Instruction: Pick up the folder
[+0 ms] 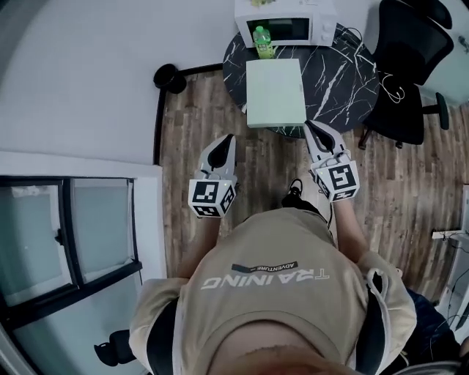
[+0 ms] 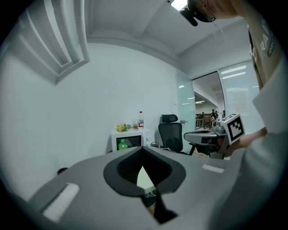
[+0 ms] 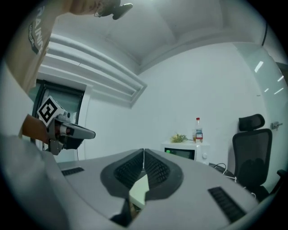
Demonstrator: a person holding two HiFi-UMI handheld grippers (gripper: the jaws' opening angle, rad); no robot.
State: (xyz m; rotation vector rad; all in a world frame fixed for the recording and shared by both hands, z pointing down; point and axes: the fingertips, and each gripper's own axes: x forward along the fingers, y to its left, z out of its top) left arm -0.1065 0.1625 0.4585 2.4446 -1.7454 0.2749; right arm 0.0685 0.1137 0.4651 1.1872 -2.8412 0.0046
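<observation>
The pale green folder lies flat on the round black marble table, its near edge jutting a little over the table's rim. My left gripper hovers over the wooden floor, short of the table and left of the folder's near corner, jaws shut and empty. Just at the table's near rim, beside the folder's near right corner, my right gripper is also shut on nothing. In the left gripper view the folder shows beyond the closed jaws of the gripper. In the right gripper view the folder shows the same way past that gripper.
A white microwave stands at the table's far side with a green bottle in front of it. A black office chair sits right of the table, cables beside it. A black round object rests on the floor by the wall.
</observation>
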